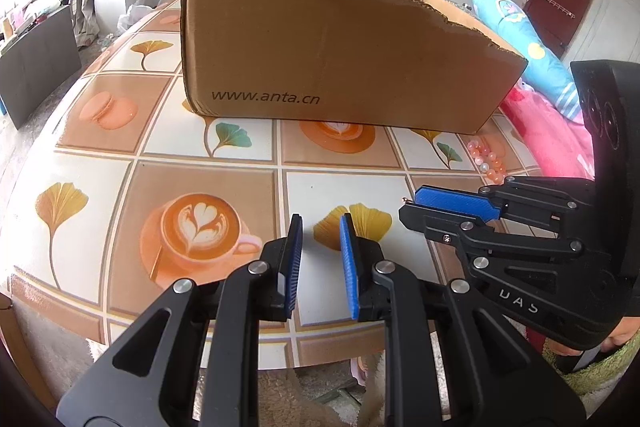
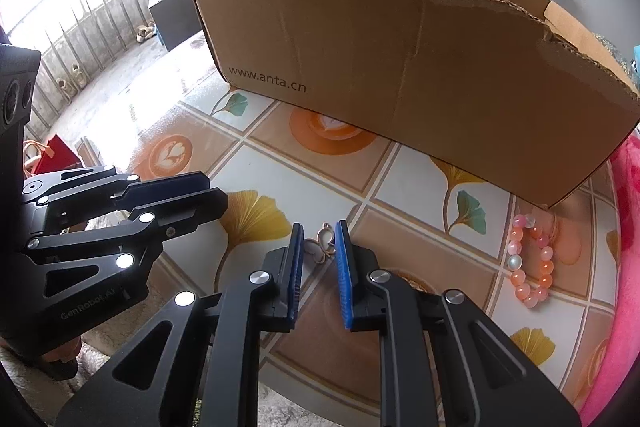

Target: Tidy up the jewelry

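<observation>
A small butterfly-shaped pendant point(image 2: 323, 242) of thin rose-gold wire lies flat on the table point(image 2: 280, 167), right between the tips of the right gripper point(image 2: 319, 241), its long axis running roughly forward along the fingers, with a tiny loop at the far end. The two blue ribbed pads point(image 2: 343, 247) stand a narrow gap apart, one on each side of the pendant; whether they already press on it I cannot tell, though they look just shy of it. The right hand is plainly the nearer one. The left gripper point(image 1: 320, 227) hangs over a bare tile further left, its pads slightly apart with nothing between them. To the right of the pendant, well apart from it, lies a bracelet point(image 2: 530, 259) of smooth round pink, orange and pearly beads. The table is covered by a glossy cloth printed with coffee cups, ginkgo leaves and macarons. Behind everything stands a cardboard box point(image 2: 420, 67), open on top with a ragged torn rim, probably where the jewelry belongs. A thin, flat wire piece like this could slip out of the pads.
</observation>
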A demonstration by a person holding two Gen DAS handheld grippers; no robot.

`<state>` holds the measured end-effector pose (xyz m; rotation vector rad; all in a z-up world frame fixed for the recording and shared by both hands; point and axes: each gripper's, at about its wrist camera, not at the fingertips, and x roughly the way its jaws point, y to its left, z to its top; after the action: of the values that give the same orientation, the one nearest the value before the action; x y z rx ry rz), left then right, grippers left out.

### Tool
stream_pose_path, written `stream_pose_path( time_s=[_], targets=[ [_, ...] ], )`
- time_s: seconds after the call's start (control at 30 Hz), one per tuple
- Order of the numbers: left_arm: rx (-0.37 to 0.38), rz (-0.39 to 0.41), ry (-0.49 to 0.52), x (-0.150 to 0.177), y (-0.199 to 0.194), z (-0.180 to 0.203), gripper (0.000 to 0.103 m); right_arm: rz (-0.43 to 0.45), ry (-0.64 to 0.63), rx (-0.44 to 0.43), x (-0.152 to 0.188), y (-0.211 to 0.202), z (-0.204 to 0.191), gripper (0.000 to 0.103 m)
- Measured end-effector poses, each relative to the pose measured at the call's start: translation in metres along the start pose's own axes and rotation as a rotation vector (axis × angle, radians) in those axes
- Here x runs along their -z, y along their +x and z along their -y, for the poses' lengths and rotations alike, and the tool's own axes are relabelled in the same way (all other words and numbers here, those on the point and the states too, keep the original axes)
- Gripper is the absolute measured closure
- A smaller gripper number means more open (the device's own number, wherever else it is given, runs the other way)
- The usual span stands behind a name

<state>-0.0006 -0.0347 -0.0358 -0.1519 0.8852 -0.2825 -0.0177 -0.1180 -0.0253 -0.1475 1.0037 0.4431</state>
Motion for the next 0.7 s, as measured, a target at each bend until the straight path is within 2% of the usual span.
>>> stream_pose_path(
  time_s=[0.43, 0.57, 0.7],
  targets=[
    [0.014, 0.009, 0.017, 0.003, -0.002, 0.003, 0.085, 0.02, 0.042, 0.026, 0.005, -0.015, 0.014, 0.087],
    [0.055, 0.023, 0.095, 0.001, 0.001, 0.023, 0.085, 0.05, 0.078, 0.065, 0.012, -0.032, 0.033, 0.087],
    [0.139, 0.031, 0.207, -0.004, 0.006, 0.057, 0.085, 0.103, 0.125, 0.124, 0.019, -0.057, 0.057, 0.087]
  ],
)
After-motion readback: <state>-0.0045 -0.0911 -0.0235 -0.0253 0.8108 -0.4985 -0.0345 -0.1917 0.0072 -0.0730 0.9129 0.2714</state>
